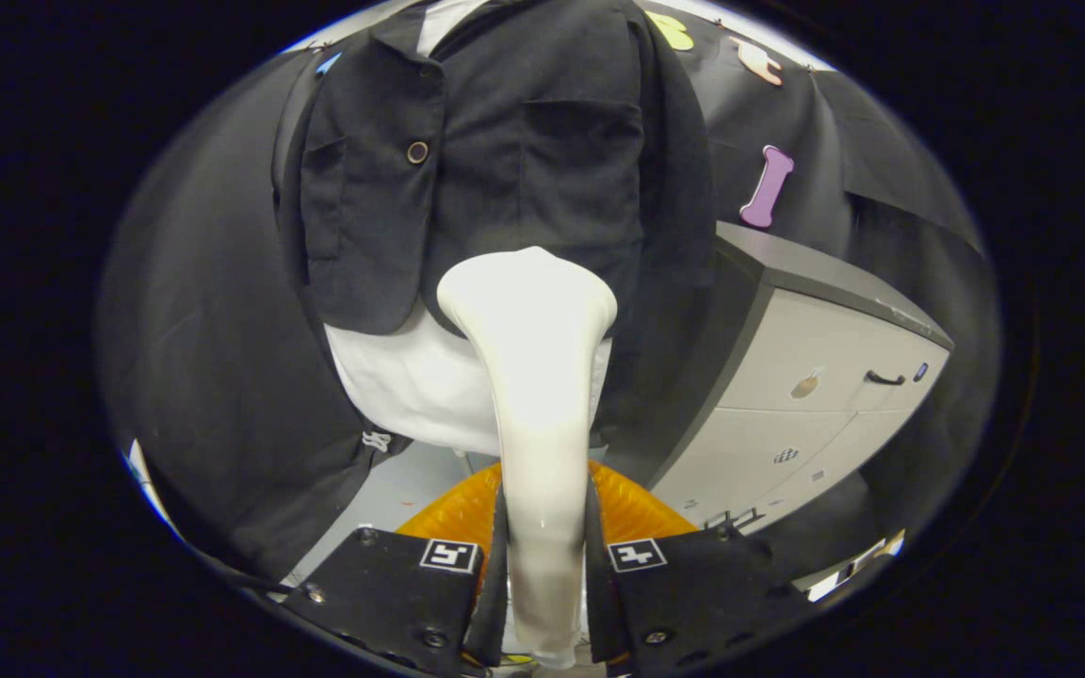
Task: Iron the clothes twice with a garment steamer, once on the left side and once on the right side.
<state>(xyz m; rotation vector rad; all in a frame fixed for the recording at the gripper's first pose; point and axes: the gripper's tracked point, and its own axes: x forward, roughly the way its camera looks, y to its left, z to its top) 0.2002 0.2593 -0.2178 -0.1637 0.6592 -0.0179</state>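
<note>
Steamer in my grip, head at the jacket

My gripper is clamped on the white garment steamer; its head sits just ahead against the dark jacket hanging over a white shirt.

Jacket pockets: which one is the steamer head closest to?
The chest pocket right of the button; the steamer head, gripper shut on its handle, sits below it. The other pocket lies left.

White steamer upright between fingers, head against hanging black jacket.
</note>
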